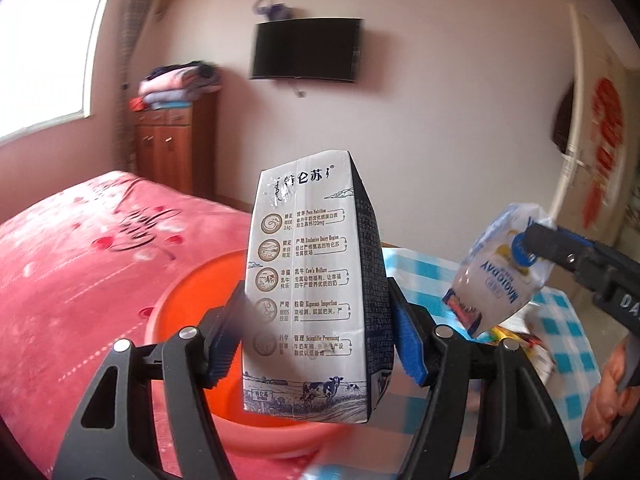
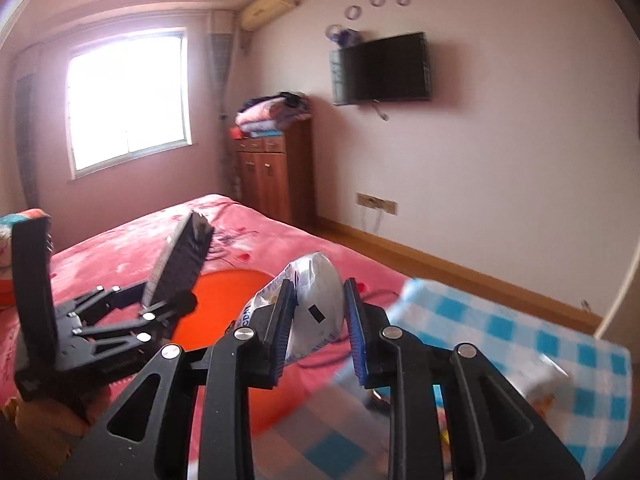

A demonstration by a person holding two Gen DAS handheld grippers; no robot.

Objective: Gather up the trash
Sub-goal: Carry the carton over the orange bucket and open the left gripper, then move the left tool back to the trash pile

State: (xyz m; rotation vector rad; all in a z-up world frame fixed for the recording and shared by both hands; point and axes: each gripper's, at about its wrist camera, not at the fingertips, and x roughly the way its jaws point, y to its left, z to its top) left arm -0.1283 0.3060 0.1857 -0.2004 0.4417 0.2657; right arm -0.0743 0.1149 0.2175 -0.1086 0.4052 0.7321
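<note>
White and dark blue cardboard, that is the milk carton which you hold upright in your left hand-held gripper; the two blue pads press on its narrow sides and the carton is in the air, above the orange basin. The basin stands beside the bed with the pink cover. In your right hand-held gripper you hold a soft plastic pouch, white with blue print; the jaws are narrow and they pinch the pouch between the blue pads. In the left wrist view the same pouch hangs at the right side, tilted, above the counter with the blue and white checked cloth. On this cloth, under the pouch, lie some more wrappers, but they are blurred and you cannot tell what they are. In the right wrist view your left hand-held gripper is at the left side, over the bed and the basin.
</note>
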